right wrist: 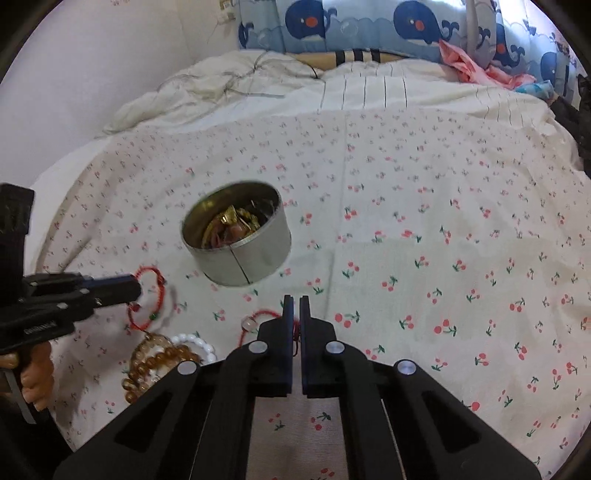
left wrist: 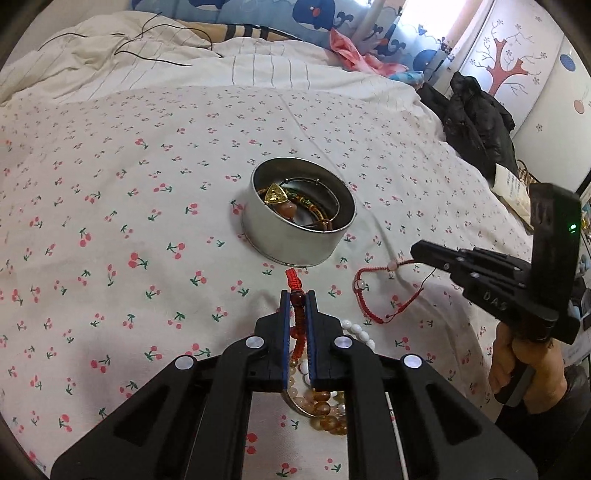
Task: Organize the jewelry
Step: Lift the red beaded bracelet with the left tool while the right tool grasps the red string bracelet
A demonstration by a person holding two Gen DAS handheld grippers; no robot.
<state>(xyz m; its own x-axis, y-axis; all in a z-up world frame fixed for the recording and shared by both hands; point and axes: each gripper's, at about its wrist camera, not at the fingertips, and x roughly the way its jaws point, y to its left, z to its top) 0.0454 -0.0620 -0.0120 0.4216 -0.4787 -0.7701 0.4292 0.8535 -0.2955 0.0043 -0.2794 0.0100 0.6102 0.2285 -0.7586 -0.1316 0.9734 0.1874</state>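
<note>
Both grippers pinching red string bracelets, tin sitting just past them

Nearest the left gripper point(left wrist: 297, 295) there's a pile of amber beads point(left wrist: 325, 406) and white beads point(left wrist: 356, 332) on the cherry sheet point(left wrist: 110, 221), under and beside its fingers. Its jaws are squeezed onto a red bracelet point(left wrist: 297, 325) with a dark red bead, knotted end poking out the tip. Off to the right, the right gripper point(right wrist: 296, 300) is nearly closed, nipping the cord of a second red bracelet point(left wrist: 373, 295) with a pale bead, mostly lying on the sheet. Just beyond both is the round tin point(left wrist: 295, 236), already holding a gold triangle pendant point(left wrist: 275, 194) and a few bangles. Further back: rumpled duvet point(left wrist: 147, 55), whale pillows point(right wrist: 351, 22).
</note>
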